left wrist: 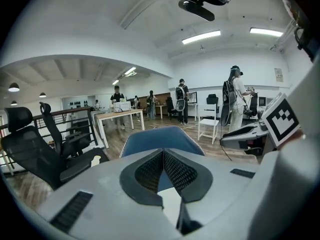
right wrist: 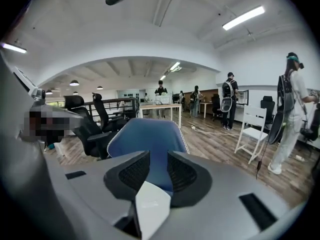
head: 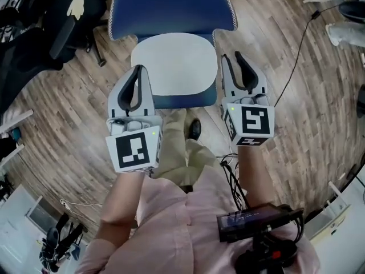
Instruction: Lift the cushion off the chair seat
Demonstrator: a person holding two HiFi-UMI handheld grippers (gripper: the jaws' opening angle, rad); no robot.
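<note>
Head view: the cushion [head: 174,61] is laid flat on the chair [head: 171,7] seat, flanked by the left hand-held gripper [head: 137,72] and the right hand-held gripper [head: 230,57]. Bare floor [head: 296,124] is seen on both sides.

Left gripper view: tips are pressed together with nothing pinched, so the edge could easily be missed.

Right gripper view: jaws are spread, cushion below. A one-sided lift could probably get it dropped.

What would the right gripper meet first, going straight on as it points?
The right gripper would likely meet the blue backrest, framed between its open jaws; the white cushion corner sits lower and might be grazed first.
</note>
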